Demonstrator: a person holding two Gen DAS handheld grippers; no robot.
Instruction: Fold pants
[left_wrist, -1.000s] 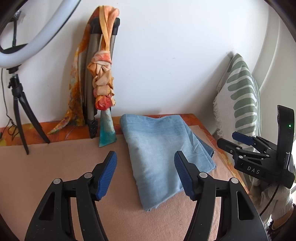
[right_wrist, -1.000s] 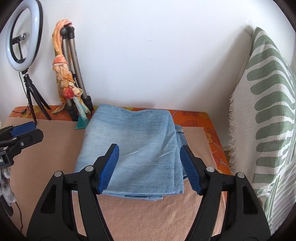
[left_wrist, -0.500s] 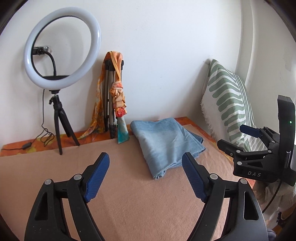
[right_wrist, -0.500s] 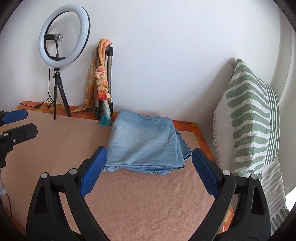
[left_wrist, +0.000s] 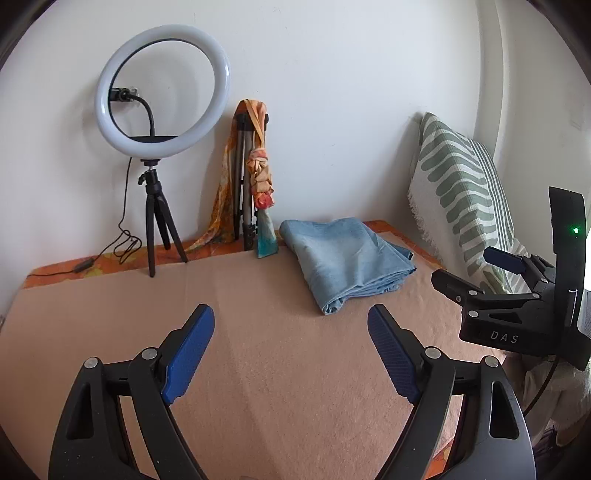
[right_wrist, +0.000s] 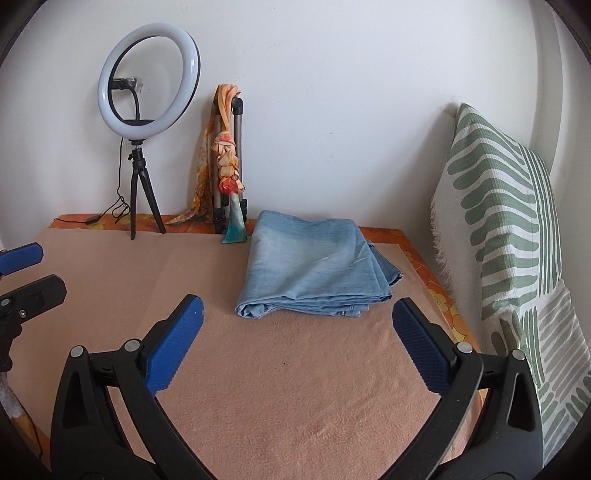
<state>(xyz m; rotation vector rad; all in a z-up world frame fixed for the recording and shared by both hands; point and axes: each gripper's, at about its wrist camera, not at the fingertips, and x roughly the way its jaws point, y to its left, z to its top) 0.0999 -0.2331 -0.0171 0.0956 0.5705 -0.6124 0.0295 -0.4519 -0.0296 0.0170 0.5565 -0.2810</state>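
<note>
Covering nearly the whole surface, a peach blanket lies flat and bare across its near and middle stretches, with an orange floral cloth showing as a narrow border along the far and right edges. A white wall closes the far side, and a green-and-white leaf-patterned pillow stands upright against the right edge, so the open room lies toward the left and near parts of the blanket. No container shows in either view. The folded pants — light blue denim in a flat stack of several layers — rest in the far right part of the blanket, near the pillow but apart from it, with the rounded fold facing the near left and the loose layered edges at the right. A ring light on a small black tripod stands at the far left, its cable trailing along the border, and a folded tripod draped with an orange scarf leans on the wall just left of the pants. The left gripper hangs over bare blanket, well short of the pants, which lie ahead and to its right; its jaws are opening, with nothing between them. The right gripper faces the stack more squarely, the near edge of the pants just beyond its blue pads — its jaws too are opening and hold nothing.
</note>
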